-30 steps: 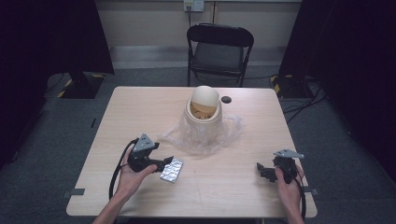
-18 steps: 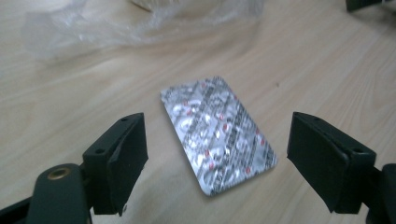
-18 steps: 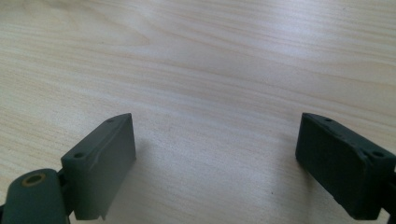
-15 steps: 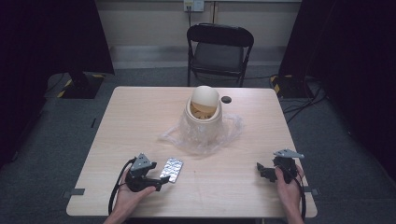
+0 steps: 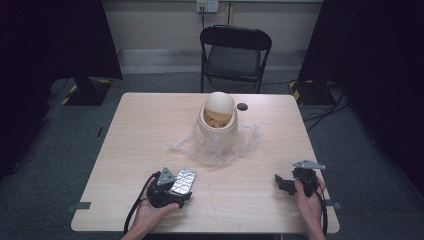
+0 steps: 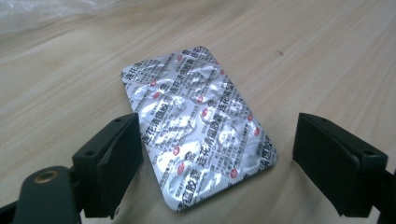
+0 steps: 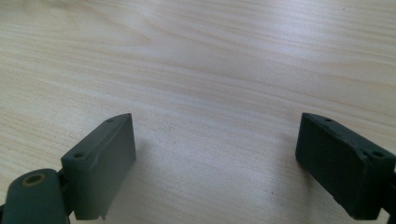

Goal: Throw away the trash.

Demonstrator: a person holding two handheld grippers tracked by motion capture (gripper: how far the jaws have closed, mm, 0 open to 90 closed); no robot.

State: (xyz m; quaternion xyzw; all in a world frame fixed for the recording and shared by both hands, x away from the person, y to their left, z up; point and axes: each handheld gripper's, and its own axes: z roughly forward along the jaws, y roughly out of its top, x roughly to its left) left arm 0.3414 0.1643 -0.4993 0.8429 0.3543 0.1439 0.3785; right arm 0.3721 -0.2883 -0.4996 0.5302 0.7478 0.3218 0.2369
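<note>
A silver blister pack of pills (image 5: 182,181) (image 6: 198,126) with red and black print lies flat on the wooden table (image 5: 150,130). My left gripper (image 5: 174,192) (image 6: 219,161) rests at the near left of the table, open, its jaws on either side of the pack's near end without touching it. My right gripper (image 5: 281,183) (image 7: 215,163) rests at the near right, open over bare wood with nothing between its jaws.
A cream jar (image 5: 218,120) with a rounded lid stands at the table's middle on a crumpled clear plastic bag (image 5: 220,147). A small black disc (image 5: 242,106) lies behind it. A black folding chair (image 5: 234,55) stands beyond the far edge.
My left gripper has drawn back toward the near edge and let go of the blister pack, which now lies on the table in front of it. The right gripper has stayed put.
</note>
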